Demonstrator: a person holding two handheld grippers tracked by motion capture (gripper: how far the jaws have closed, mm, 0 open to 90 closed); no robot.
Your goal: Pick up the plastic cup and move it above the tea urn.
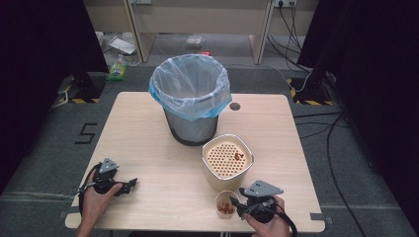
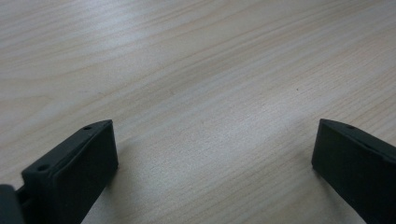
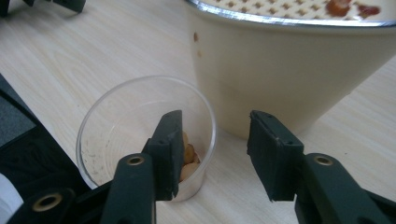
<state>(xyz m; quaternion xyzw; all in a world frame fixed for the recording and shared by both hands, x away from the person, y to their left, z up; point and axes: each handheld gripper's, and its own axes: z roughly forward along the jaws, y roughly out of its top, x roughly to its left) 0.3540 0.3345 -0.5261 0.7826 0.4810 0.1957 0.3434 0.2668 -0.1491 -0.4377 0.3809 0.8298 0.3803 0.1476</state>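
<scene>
Cup (image 1: 226, 204) of nuts stands at the lower centre of the wood table (image 1: 148, 128), one jaw of the open right gripper (image 1: 240, 205) inside its rim, one outside. Beige strainer pot (image 1: 227, 162) just above; lined bin (image 1: 191, 98) higher. Grey floor shows a "5" (image 1: 87, 132) at left. Left gripper (image 1: 129, 186) is open, empty, lower left.

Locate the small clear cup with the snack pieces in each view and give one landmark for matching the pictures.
High view: the clear cup stands near the table's front edge, just left of the right gripper.
Left gripper view: bare tabletop between open jaws; no cup here.
Right gripper view: the cup sits lower left, one jaw over its rim.
Shared landmark: the cream perforated-top container, right behind the cup.
</scene>
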